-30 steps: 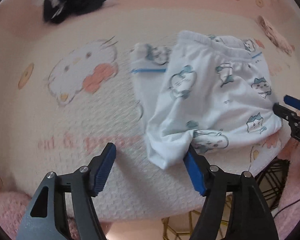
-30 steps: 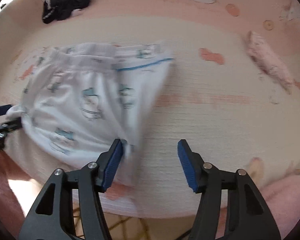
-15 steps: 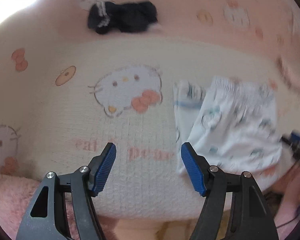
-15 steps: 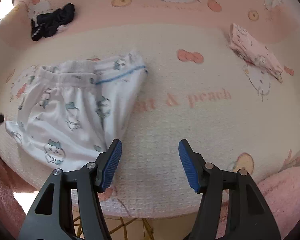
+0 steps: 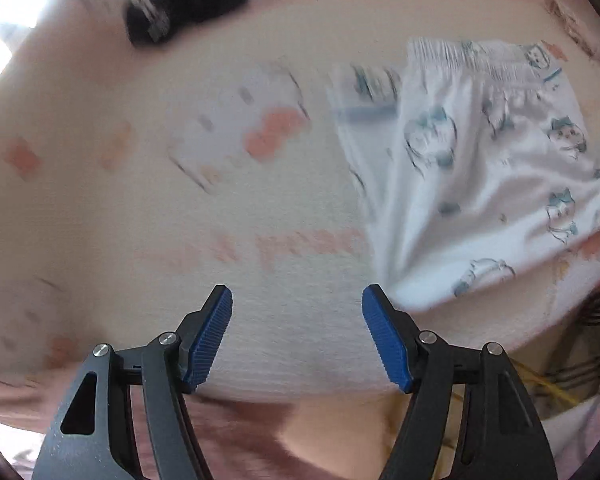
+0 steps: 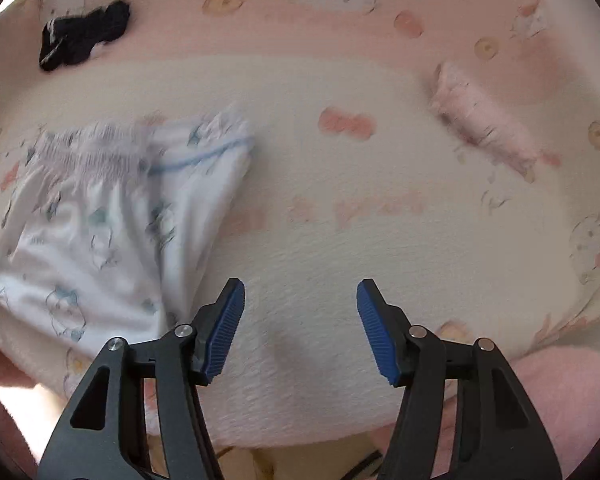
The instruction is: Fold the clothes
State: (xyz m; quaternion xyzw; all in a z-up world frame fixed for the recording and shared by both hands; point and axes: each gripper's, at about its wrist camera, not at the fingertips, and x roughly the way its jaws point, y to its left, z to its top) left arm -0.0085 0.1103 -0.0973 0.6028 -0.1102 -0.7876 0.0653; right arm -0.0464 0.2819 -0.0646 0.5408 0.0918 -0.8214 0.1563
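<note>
Two views, both motion-blurred.

Left wrist: left gripper [image 5: 296, 332] released, jaws wide, nothing between, above cream blanket [image 5: 140, 220]. White printed shorts [image 5: 492, 184] lie right of it, doubled over, waistband at far end, blue-striped layer showing beneath; looks folded, or mid-fold. Black garment [image 5: 188, 4] well apart at far edge, likely awaiting turn or set aside. Pink lettering on blanket too smeared to read.

Right wrist: right gripper [image 6: 300, 328] released, empty. Shorts [image 6: 100, 220] lie left; pink garment [image 6: 480, 120] far right. Blanket writing unreadable.
</note>
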